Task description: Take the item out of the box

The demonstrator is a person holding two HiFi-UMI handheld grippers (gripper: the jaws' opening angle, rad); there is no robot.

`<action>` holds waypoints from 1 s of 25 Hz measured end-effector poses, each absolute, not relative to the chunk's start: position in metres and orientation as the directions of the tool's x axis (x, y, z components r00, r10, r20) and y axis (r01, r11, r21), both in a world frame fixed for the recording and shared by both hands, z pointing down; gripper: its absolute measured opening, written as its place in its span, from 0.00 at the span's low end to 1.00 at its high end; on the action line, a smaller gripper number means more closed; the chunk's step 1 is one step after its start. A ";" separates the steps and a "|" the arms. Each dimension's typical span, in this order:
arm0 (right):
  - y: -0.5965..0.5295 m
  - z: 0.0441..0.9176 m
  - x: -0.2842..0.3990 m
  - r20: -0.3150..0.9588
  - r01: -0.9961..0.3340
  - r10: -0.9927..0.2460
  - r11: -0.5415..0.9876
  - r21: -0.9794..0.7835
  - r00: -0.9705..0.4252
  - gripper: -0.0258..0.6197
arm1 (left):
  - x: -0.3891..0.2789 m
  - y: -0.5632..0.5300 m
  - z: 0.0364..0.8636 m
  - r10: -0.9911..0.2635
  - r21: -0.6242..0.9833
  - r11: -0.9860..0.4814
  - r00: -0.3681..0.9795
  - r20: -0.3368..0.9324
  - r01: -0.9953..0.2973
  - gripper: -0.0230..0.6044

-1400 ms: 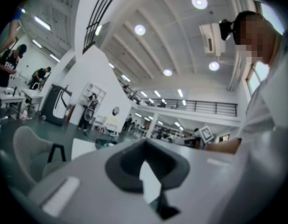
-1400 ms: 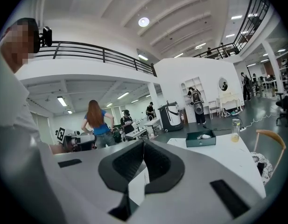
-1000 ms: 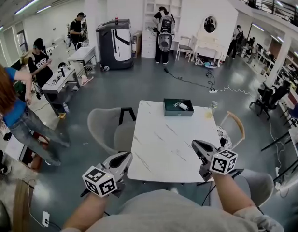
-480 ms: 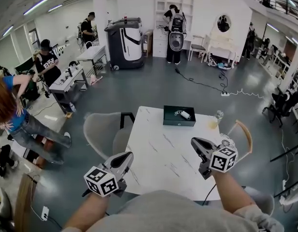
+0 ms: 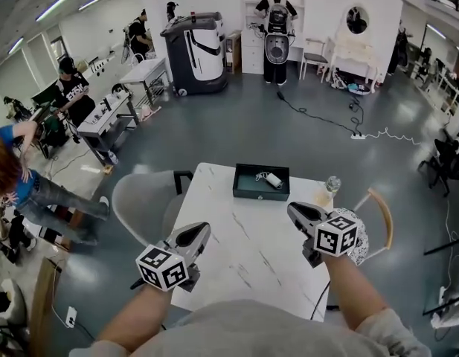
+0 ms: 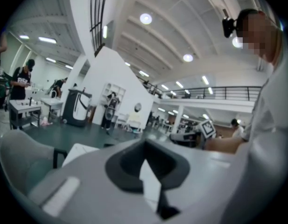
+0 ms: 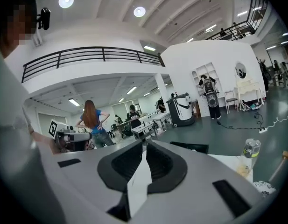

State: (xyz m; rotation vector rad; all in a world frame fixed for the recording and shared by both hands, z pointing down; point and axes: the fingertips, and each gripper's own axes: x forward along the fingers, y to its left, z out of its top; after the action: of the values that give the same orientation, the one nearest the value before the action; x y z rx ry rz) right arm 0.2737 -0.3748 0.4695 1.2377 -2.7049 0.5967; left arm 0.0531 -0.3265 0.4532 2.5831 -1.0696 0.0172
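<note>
left claw [image 5: 198,233] and right claw [image 5: 294,211] are both pressed together, empty, over the near tabletop [image 5: 251,255]. the small white item [image 5: 272,180] lies in the dark box [image 5: 260,195] at the far edge, well apart. it looks light and hard; i'd pinch across its narrow body.

No legible text, label or number — anywhere

Two grippers [image 5: 205,229] [image 5: 291,208]; one box [image 5: 261,194]; one table [image 5: 244,259] — two chairs [image 5: 140,199] [image 5: 361,248]; one bottle [image 5: 332,185]
</note>
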 end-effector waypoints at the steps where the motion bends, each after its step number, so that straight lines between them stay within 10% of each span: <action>1: -0.383 0.474 0.277 0.272 -0.745 -0.696 0.593 -0.305 -0.665 0.05 | 0.061 -0.333 0.455 -0.681 0.306 -0.658 0.717 0.149 -0.688 0.04; 25: -0.542 0.598 0.272 0.702 -0.832 -0.556 0.546 -0.095 -0.444 0.33 | 0.069 -0.481 0.533 -0.523 0.303 -0.768 0.825 0.213 -0.565 0.04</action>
State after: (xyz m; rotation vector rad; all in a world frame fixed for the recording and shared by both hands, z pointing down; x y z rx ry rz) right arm 0.2717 -0.5418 0.5975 1.1142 -2.1634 0.5791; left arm 0.0693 -0.4808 0.5329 2.6526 -0.8199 0.1638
